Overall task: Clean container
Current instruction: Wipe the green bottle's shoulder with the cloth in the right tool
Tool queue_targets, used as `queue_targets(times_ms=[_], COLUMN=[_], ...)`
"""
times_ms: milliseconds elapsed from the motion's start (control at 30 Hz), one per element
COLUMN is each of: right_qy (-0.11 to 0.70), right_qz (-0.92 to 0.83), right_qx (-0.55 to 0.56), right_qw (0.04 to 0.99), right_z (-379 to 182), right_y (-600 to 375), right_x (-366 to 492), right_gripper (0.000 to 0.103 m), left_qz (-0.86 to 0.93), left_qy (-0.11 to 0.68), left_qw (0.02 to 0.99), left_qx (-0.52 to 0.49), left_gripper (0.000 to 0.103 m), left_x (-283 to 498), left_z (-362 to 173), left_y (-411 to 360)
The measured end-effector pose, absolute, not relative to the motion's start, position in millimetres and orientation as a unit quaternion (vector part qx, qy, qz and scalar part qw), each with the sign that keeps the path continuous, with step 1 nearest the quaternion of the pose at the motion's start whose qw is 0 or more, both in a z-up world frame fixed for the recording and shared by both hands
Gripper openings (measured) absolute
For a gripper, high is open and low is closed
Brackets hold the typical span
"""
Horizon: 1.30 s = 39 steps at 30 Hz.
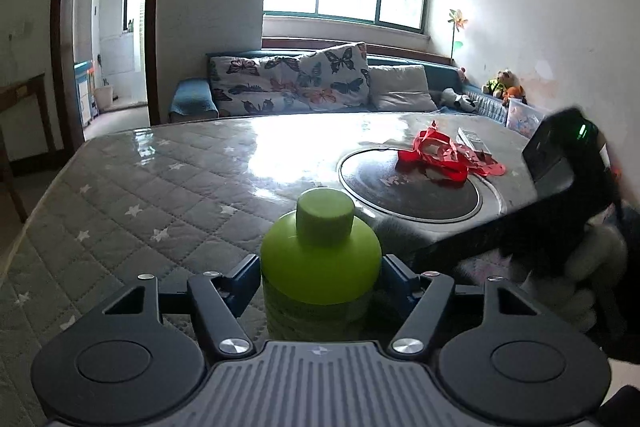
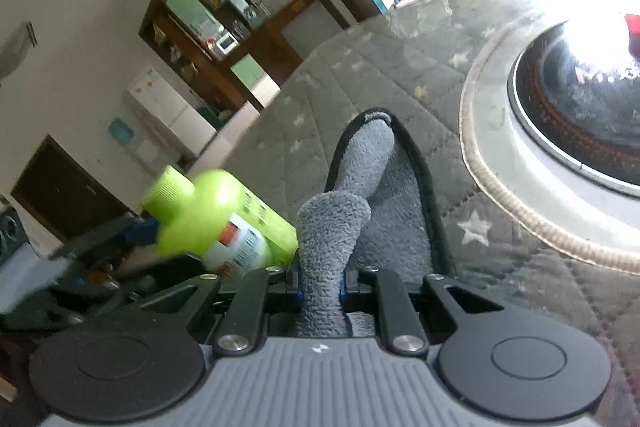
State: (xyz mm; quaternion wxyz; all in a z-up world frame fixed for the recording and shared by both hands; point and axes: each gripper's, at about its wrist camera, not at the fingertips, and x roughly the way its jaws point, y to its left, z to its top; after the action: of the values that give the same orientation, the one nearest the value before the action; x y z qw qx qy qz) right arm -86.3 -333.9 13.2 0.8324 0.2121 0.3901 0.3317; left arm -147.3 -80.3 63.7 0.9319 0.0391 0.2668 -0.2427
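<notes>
Right now I am holding the green bottle [image 1: 320, 259] in the left gripper [image 1: 320, 277], its blue pads pressing on the body just under the shoulder, low in the middle of the left wrist view. The right gripper [image 2: 320, 297] is clamping a grey microfibre cloth [image 2: 352, 187], jaws pinched tight on a rolled fold — the rest of the cloth is trailing forward onto the quilted star-print table cover [image 2: 400, 75].

What I am worrying about is the bottle slipping. The pads are biting on a rounded, smooth-looking wall, and once the cloth starts rubbing it the push could twist it out of the grip. The loose cloth end is lying flat and could snag on the cover or bunch up, so only a thin fold would be wiping.

The container is looking lime green and glossy, with a ribbed screw cap [image 1: 325, 217] closed on top. In the lower left of the right wrist view its printed white label [image 2: 240, 247] is showing, somewhat blurred. I am seeing no obvious dirt on it, though the blur is hiding detail.
</notes>
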Motion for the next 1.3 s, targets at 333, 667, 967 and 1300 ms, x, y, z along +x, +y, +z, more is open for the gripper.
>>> queue_targets(times_ms=[333, 667, 967, 1300], right_qy=[0.317, 0.367, 0.395, 0.406], right_qz=[0.38, 0.352, 0.345, 0.339], right_qx=[0.223, 0.287, 0.27, 0.2], right_qw=[0.84, 0.812, 0.808, 0.824], right_z=[70, 30, 1, 3], right_y=[-327, -319, -318, -314], right_x=[-85, -45, -45, -80], right_gripper=[0.014, 0.014, 0.014, 0.014], left_qz=[-0.246, -0.251, -0.228, -0.176], left_qy=[0.261, 0.262, 0.275, 0.275], left_qw=[0.933, 0.931, 0.934, 0.945], left_qx=[0.04, 0.043, 0.029, 0.01], left_gripper=[0.069, 0.069, 0.071, 0.073], left_x=[-152, -153, -159, -162], left_z=[62, 62, 66, 73], left_y=[-79, -78, -74, -84])
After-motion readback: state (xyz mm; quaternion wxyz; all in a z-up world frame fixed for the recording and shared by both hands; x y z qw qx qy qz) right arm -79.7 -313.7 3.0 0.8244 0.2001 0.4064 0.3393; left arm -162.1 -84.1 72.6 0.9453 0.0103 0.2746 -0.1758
